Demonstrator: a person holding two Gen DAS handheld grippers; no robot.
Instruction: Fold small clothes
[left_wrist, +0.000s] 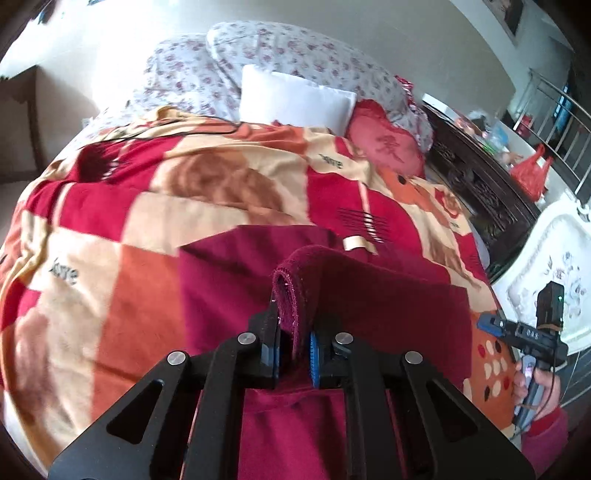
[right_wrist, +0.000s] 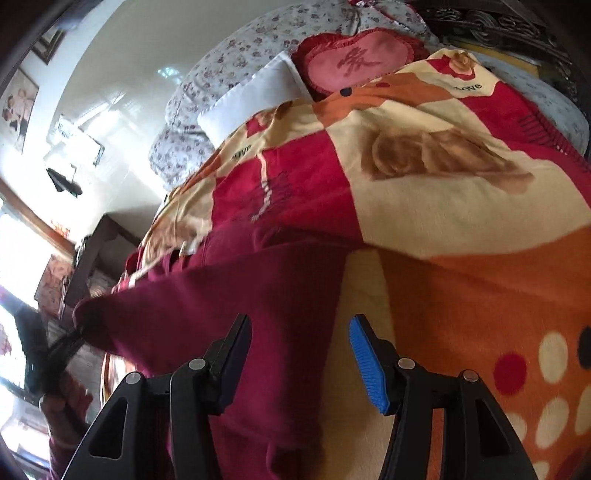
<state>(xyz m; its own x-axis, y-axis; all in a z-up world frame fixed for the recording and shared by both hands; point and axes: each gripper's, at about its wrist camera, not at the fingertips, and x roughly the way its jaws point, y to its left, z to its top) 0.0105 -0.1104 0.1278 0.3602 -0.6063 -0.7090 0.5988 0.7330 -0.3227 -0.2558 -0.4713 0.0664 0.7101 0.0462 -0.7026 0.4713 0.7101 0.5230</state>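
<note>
My left gripper (left_wrist: 295, 350) pinches a fold of the maroon garment (left_wrist: 369, 295) at lower centre. My right gripper (right_wrist: 301, 362) hangs open above it on the blanket (right_wrist: 461, 221).

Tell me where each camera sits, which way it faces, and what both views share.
Left wrist: on the left gripper, looking down along shut jaws pinching the maroon garment; the other hand with the right gripper shows at right.
Right wrist: on the right gripper, jaws open above the garment; a hand shows at left.
Shared: garment, patterned blanket, heart cushion, white pillow.
</note>
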